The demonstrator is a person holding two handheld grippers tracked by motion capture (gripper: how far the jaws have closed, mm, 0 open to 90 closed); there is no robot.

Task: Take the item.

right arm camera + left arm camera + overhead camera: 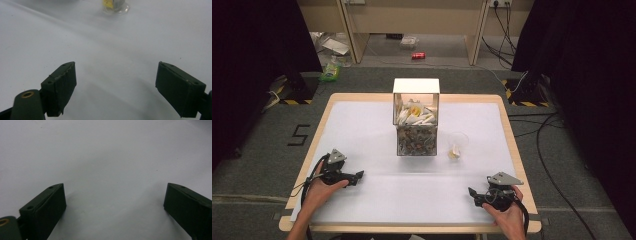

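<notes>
The table, under its white sheet, spans the middle of the high view, its wooden rim showing along the far edge and both sides; a wide bare stretch of sheet lies across the lower half of the frame, between my two hands. At upper centre stands the clear box, open-topped, packed with small packets, well clear of every edge; just right of it sits the clear cup with something yellow in its bottom. My left gripper rests at lower left, near the left rim; its jaws stand wide apart, holding nothing, bare sheet between them. My right gripper rests at lower right, near the front edge; jaws wide apart, empty, pointed toward the cup at its view's top edge.
</notes>
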